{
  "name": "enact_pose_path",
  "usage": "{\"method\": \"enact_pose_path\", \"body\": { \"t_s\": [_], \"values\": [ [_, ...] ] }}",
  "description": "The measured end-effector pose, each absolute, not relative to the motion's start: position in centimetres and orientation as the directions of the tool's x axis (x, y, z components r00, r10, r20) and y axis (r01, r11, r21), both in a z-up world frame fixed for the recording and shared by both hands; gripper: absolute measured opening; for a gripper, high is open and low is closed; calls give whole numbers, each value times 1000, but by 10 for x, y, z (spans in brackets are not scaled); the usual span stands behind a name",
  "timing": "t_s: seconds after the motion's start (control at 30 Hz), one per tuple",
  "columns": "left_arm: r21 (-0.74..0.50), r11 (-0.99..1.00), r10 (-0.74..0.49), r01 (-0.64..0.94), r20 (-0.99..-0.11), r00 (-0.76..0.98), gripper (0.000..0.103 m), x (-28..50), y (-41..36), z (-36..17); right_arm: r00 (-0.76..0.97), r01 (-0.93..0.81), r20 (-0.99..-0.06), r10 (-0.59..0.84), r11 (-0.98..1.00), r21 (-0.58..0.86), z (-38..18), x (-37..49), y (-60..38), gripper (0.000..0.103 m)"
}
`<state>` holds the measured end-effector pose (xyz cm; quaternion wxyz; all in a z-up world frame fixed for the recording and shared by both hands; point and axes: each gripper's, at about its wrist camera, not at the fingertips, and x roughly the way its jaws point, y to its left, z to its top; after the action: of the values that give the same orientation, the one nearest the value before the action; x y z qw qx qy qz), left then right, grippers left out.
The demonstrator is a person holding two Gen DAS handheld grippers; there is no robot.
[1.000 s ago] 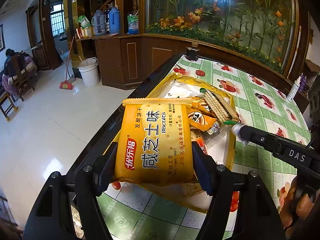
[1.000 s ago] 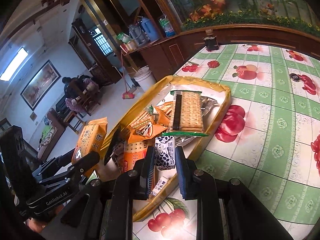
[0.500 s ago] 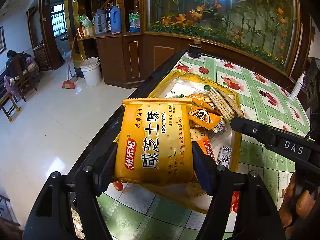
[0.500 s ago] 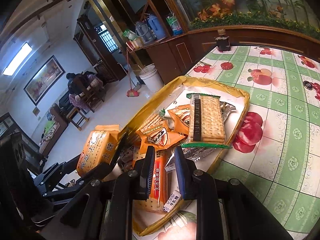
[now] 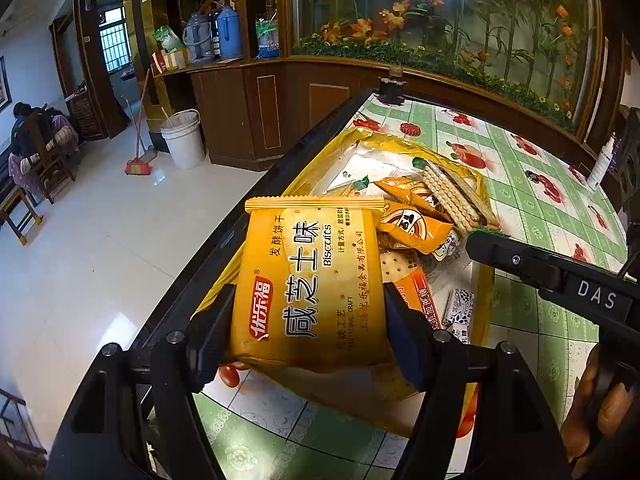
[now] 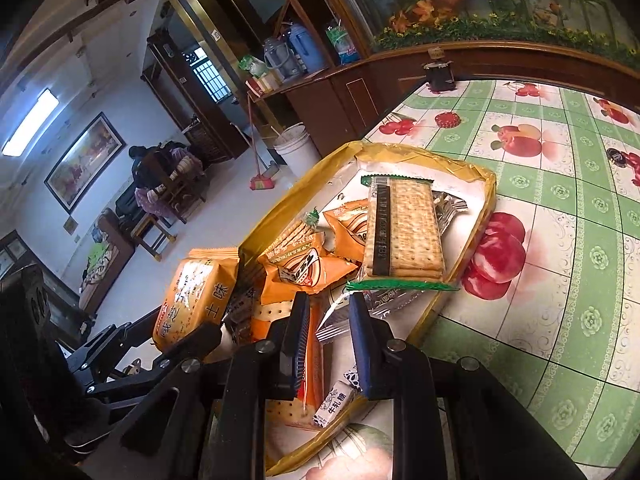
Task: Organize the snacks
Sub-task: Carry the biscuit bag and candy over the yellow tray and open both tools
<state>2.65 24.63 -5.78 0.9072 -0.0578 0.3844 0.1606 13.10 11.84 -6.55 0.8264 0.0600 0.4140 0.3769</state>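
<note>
**Glossy wrappers, matt jaws**

Between the left jaws, the yellow glossy plastic biscuit packet [image 5: 316, 284] shows a crimped top seam. The black matt plastic left gripper [image 5: 310, 334] carries ribbed pads and shiny metal screws. Ahead of the right jaws, a clear film-wrapped cracker stack [image 6: 404, 232] lies on crinkled silver foil [image 6: 448, 206]. The yellow-rimmed tray [image 6: 424, 158] rests on a smooth, shiny fruit-print tablecloth [image 6: 560, 240].

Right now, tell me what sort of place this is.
Most likely a lived-in home's main room. A dining table with a fruit-print cloth holds a tray of snacks; behind it stand thermos flasks on a wooden cabinet, and a broom and bucket on the tiled floor.
</note>
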Motion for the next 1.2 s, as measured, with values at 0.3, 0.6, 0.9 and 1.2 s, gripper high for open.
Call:
{"method": "enact_pose_path", "body": {
  "t_s": [0.3, 0.6, 0.9, 1.2],
  "values": [
    [50, 948, 252, -314, -719, 648, 70, 50, 231, -61, 381, -557, -638, 669, 717, 419, -70, 133, 113, 22],
    [73, 953, 251, -295, -738, 627, 70, 72, 219, -71, 409, -522, -632, 659, 737, 430, -69, 138, 94, 23],
    [97, 954, 258, -284, -747, 613, 70, 79, 213, -73, 425, -513, -621, 659, 740, 435, -64, 137, 85, 23],
    [101, 956, 255, -277, -752, 607, 71, 90, 211, -73, 451, -505, -605, 656, 747, 433, -53, 129, 74, 23]
  ]
}}
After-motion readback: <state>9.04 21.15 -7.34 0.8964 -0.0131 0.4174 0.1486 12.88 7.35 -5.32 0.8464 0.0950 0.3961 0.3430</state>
